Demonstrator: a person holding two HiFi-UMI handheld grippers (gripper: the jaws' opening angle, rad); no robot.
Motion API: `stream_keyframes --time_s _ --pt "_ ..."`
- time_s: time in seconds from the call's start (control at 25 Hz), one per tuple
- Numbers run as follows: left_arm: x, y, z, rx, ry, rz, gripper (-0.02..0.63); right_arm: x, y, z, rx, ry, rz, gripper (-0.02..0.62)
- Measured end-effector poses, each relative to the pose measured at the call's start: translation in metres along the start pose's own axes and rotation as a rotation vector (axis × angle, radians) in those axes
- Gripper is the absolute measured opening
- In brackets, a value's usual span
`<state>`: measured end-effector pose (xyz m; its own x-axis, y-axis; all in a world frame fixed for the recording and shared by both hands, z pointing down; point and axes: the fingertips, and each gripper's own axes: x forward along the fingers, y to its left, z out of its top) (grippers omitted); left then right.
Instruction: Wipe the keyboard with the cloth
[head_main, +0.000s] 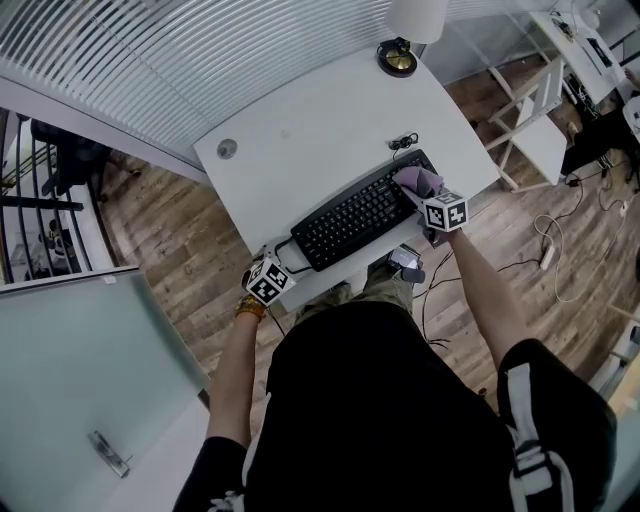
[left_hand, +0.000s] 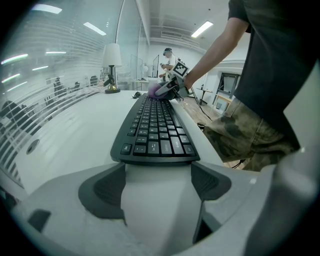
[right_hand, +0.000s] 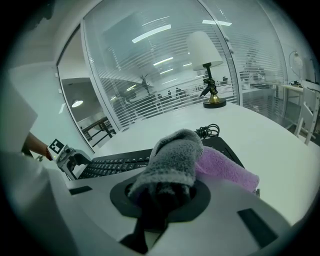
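Note:
A black keyboard (head_main: 360, 212) lies slantwise near the front edge of the white desk (head_main: 310, 130). My right gripper (head_main: 425, 196) is shut on a grey and purple cloth (head_main: 417, 180), which rests on the keyboard's right end. In the right gripper view the cloth (right_hand: 185, 160) bulges out between the jaws over the keys (right_hand: 112, 165). My left gripper (head_main: 275, 262) is open at the keyboard's left end. In the left gripper view its dark pads (left_hand: 107, 187) stand apart just short of the keyboard (left_hand: 155, 132), with only bare desk between them.
A table lamp (head_main: 400, 55) stands at the desk's far edge. A coiled black cable (head_main: 403, 141) lies behind the keyboard. A round cable port (head_main: 227, 148) sits at the desk's left. Wooden floor, a white chair (head_main: 530, 120) and loose cables (head_main: 560, 230) lie to the right.

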<state>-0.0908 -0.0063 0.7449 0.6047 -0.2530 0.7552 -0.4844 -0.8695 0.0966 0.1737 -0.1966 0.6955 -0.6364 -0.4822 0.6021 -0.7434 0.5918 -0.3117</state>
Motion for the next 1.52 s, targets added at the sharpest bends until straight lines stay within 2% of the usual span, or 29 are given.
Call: stream_keyframes --time_s 0.72,1.52 --pt "-0.001 -0.001 0.000 0.003 -0.009 0.003 0.407 0.020 0.073 -0.017 -0.096 0.085 0.142 0.058" --pt "0.001 -0.001 0.000 0.009 -0.024 0.004 0.407 0.033 0.116 -0.027 -0.119 0.109 0.193 0.058"
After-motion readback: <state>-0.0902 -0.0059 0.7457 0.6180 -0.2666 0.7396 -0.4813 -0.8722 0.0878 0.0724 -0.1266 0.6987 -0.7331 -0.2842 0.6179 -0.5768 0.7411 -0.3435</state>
